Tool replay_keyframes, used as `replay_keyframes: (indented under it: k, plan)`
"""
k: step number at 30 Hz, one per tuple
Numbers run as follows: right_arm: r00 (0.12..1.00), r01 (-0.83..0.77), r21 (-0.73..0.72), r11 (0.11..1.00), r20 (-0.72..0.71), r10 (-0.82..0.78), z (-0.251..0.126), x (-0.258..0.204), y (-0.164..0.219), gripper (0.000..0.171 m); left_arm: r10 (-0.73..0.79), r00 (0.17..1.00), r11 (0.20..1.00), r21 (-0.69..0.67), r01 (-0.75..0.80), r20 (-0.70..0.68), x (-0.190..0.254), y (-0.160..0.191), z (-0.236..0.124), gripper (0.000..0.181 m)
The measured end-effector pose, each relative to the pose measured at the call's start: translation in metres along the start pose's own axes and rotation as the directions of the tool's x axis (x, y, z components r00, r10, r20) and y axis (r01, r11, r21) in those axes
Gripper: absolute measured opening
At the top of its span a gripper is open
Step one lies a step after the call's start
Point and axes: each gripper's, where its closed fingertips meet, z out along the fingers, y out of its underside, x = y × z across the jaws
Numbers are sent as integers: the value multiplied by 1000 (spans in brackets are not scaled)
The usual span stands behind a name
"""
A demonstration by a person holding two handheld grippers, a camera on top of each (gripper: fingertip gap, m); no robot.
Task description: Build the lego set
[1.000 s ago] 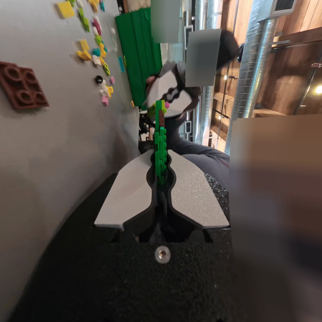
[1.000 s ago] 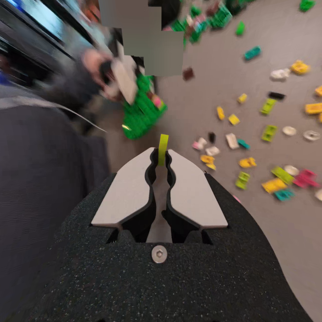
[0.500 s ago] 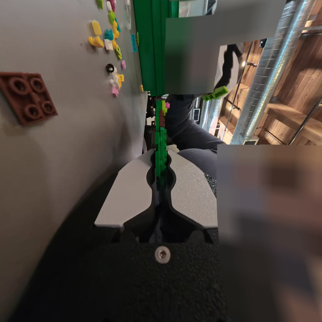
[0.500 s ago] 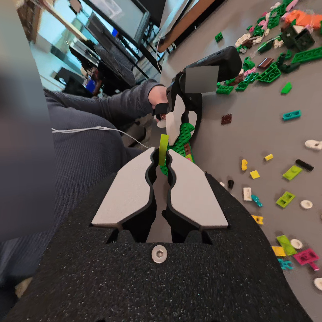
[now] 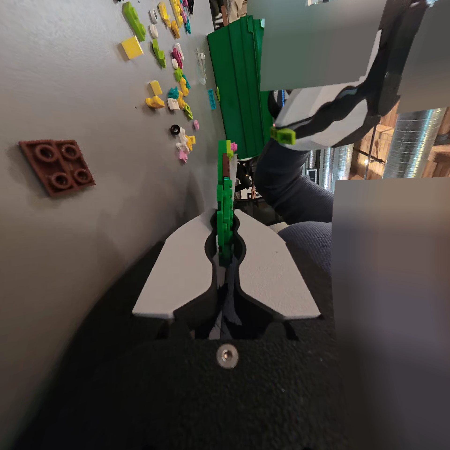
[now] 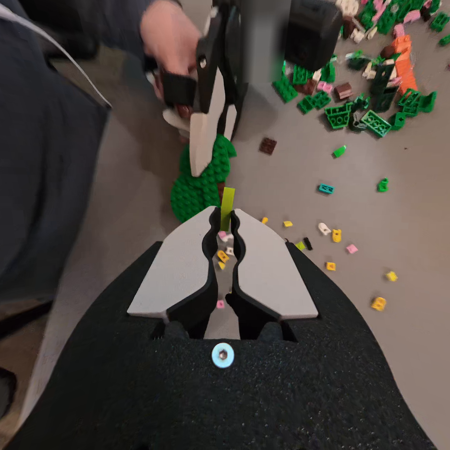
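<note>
Left gripper point(image 5: 225, 219) is clamped edge-on around the green studded baseplate point(image 5: 225, 214), holding it up off the table, with small brown, lime and pink bits stuck near its far end. Right gripper point(image 6: 225, 214) is pinching a lime green plate point(image 6: 227, 209) at its very tips, hovering just beside the baseplate's edge.

The surface is a plain grey tabletop point(image 6: 365, 219). A brown 2x2 plate point(image 5: 57, 166) lies by itself, yellow, pink, teal and white small pieces point(image 6: 336, 235) are scattered around, and there's a heap of green bricks point(image 6: 353, 114) next to an orange piece point(image 6: 404, 65). Further out: a green ridged panel point(image 5: 239, 85), silver ducts point(image 5: 411, 143) and wood walls.
</note>
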Motion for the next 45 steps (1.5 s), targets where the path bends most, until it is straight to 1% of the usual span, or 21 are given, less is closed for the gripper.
replay_keyframes:
  k: [2,5,8,12,17,22,29,40,45]
  plan:
    - [995,83,-104,991,-42,-87,5,3,9,7,8,1000,1000,10,-8,12,-1,0,1,9]
    - [981,175,-225,959,-48,-190,12,3,17,7,8,1000,1000,25,-9,22,-2,-1,3,9]
    - [967,233,-307,923,-26,-253,19,2,20,7,10,1000,1000,27,-11,27,-2,0,5,9]
    - [954,280,-392,876,17,-298,25,2,24,7,10,1000,1000,30,-10,25,-1,-1,5,9]
    - [932,349,-413,841,61,-357,28,-1,19,7,4,1000,1000,31,-4,-1,1,-1,4,9]
    - [929,358,-456,815,84,-361,31,-1,20,7,7,1000,1000,27,-7,1,1,-1,4,9]
    - [939,332,-451,828,77,-335,30,-1,18,7,1,1000,1000,29,0,-17,3,-1,4,9]
    - [940,327,-459,826,68,-334,31,-2,18,8,-2,1000,1000,28,3,-28,4,-1,4,9]
    - [942,320,-458,829,58,-331,31,-1,19,12,-3,999,1000,27,4,-32,4,-1,3,9]
